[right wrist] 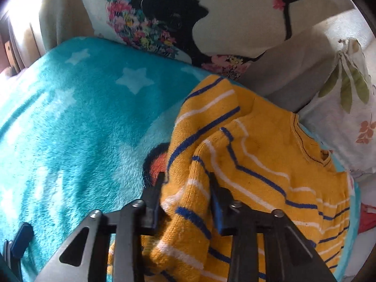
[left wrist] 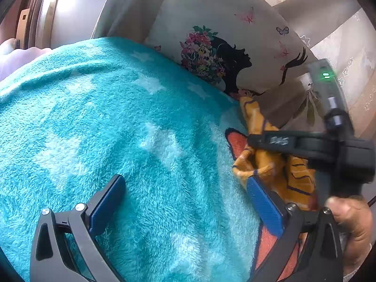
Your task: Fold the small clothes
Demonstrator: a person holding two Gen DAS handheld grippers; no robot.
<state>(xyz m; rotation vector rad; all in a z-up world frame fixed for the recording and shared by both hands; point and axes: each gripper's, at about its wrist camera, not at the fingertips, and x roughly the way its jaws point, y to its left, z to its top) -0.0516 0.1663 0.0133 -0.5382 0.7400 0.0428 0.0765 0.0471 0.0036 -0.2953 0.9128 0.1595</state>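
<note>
A small yellow sweater (right wrist: pixel 263 150) with blue and white stripes lies bunched on a teal star blanket (right wrist: pixel 77 117). My right gripper (right wrist: pixel 186 181) is shut on a fold of the sweater, its sleeve cloth pinched between the jaws. In the left wrist view the sweater (left wrist: pixel 298 176) shows at the right with my right gripper (left wrist: pixel 249 158) on it. My left gripper (left wrist: pixel 185 183) is open and empty over the blanket (left wrist: pixel 105 108), left of the sweater; its right pad (left wrist: pixel 263 204) is at the sweater's edge.
A white cushion (right wrist: pixel 235 7) printed with a black silhouette and flowers leans behind the blanket. A leaf-print cushion (right wrist: pixel 347 122) lies at the right. An orange and black patch (right wrist: pixel 156 164) shows on the blanket beside the sweater.
</note>
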